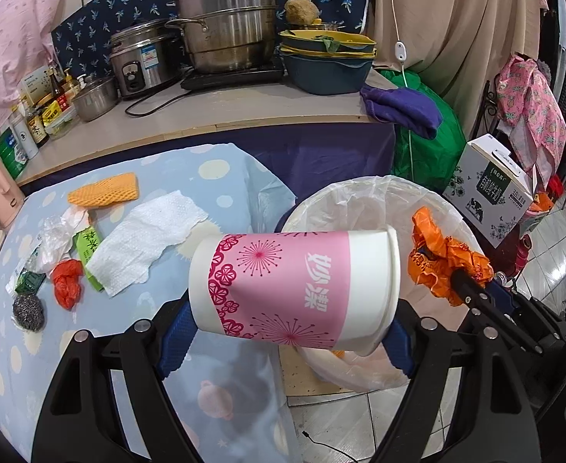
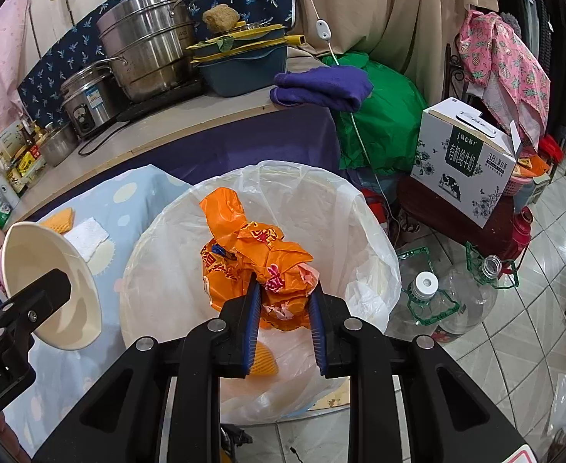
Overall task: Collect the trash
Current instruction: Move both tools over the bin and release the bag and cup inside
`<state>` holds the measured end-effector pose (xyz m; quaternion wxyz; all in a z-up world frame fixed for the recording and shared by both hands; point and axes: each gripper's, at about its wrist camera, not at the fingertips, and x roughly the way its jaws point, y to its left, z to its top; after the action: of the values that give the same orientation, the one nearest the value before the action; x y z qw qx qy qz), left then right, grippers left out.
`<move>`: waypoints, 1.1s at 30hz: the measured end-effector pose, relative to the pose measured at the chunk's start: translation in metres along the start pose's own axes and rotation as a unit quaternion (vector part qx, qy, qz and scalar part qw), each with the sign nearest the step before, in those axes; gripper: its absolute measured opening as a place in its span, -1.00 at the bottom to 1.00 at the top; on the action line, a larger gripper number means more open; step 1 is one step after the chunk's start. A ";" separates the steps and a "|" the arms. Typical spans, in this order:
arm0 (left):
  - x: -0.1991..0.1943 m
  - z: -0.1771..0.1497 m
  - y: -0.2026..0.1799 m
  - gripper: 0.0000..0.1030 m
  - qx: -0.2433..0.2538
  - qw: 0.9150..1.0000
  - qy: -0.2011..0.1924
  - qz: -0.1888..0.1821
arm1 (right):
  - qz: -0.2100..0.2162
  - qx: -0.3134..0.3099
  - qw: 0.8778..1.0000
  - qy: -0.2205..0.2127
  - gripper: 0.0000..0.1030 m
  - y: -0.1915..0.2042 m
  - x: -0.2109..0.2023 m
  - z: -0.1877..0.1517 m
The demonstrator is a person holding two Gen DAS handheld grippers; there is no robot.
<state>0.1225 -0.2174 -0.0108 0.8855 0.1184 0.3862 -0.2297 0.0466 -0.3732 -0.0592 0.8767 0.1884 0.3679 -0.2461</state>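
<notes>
My left gripper is shut on a pink and white paper cup that lies sideways between the blue pads, at the edge of the white-lined bin. My right gripper is shut on a crumpled orange plastic bag and holds it over the bin's mouth. The cup's open mouth shows at the left of the right wrist view. On the blue table lie an orange foam net, a paper towel, a red plastic scrap, a green carton and a steel scourer.
A counter behind the table carries steel pots, a rice cooker, stacked basins and a purple cloth. A milk box stands right of the bin. Empty clear bottles lie on the tiled floor. An orange foam piece lies inside the bin.
</notes>
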 end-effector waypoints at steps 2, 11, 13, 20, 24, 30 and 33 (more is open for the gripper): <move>0.005 0.002 -0.004 0.50 0.002 1.000 0.003 -0.004 | -0.004 -0.003 1.000 0.002 -0.57 0.000 0.003 0.001; 0.027 0.004 -0.021 0.50 0.017 1.000 0.014 -0.010 | -0.017 -0.004 1.000 0.006 -0.48 -0.003 0.015 0.004; 0.031 0.005 -0.023 0.50 0.018 1.000 0.015 -0.010 | -0.020 -0.001 1.000 0.003 -0.37 -0.003 0.014 0.005; 0.034 0.007 -0.022 0.66 0.015 1.000 0.011 -0.005 | -0.021 0.013 1.000 -0.009 -0.19 -0.011 0.007 0.007; 0.033 0.007 -0.022 0.67 0.015 1.000 0.011 -0.006 | -0.023 0.013 1.000 -0.015 -0.12 -0.012 0.001 0.008; 0.028 0.008 -0.019 0.67 0.012 1.000 0.008 -0.008 | -0.021 0.017 0.999 -0.021 -0.08 -0.012 -0.008 0.007; 0.024 0.008 -0.012 0.68 0.007 1.000 0.005 -0.008 | -0.021 0.018 0.999 -0.021 -0.06 -0.010 -0.012 0.007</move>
<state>0.1356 -0.2386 -0.0241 0.8806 0.1230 0.3903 -0.2390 0.0373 -0.3813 -0.0476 0.8755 0.1908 0.3487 -0.2748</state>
